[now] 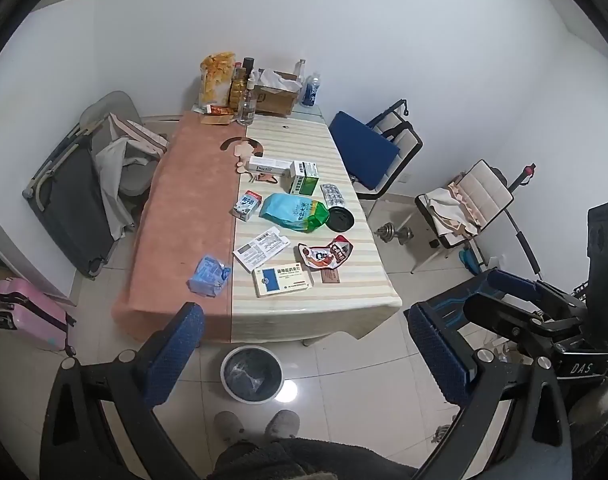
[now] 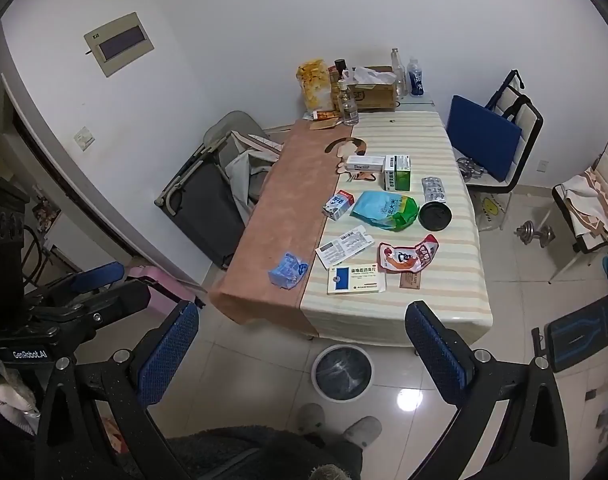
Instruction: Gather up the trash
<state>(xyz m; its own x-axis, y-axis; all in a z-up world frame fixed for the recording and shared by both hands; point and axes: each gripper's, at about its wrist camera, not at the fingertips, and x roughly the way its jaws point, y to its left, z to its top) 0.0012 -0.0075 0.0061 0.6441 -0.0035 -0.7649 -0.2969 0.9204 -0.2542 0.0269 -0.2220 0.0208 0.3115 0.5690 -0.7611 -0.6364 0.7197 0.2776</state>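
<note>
A table (image 1: 183,208) (image 2: 456,280) holds trash: a crumpled blue wrapper (image 1: 208,276) (image 2: 287,269), a red snack packet (image 1: 325,255) (image 2: 408,257), a white-and-blue medicine box (image 1: 282,281) (image 2: 356,280), a leaflet (image 1: 261,248) (image 2: 345,246), a blue-green rice bag (image 1: 293,211) (image 2: 386,210), a milk carton (image 1: 247,205) (image 2: 338,205) and a black lid (image 1: 340,219) (image 2: 435,216). A lined waste bin (image 1: 251,374) (image 2: 342,372) stands on the floor before the table. My left gripper (image 1: 304,328) and right gripper (image 2: 304,328) are open, empty, held high in front of the table.
Bottles, a snack bag and a cardboard box (image 1: 273,94) stand at the table's far end. Chairs (image 1: 384,148) and a dumbbell (image 1: 394,234) are to the right, a folded cot (image 1: 71,200) and pink suitcase (image 1: 27,316) to the left. The person's slippers (image 1: 257,424) are by the bin.
</note>
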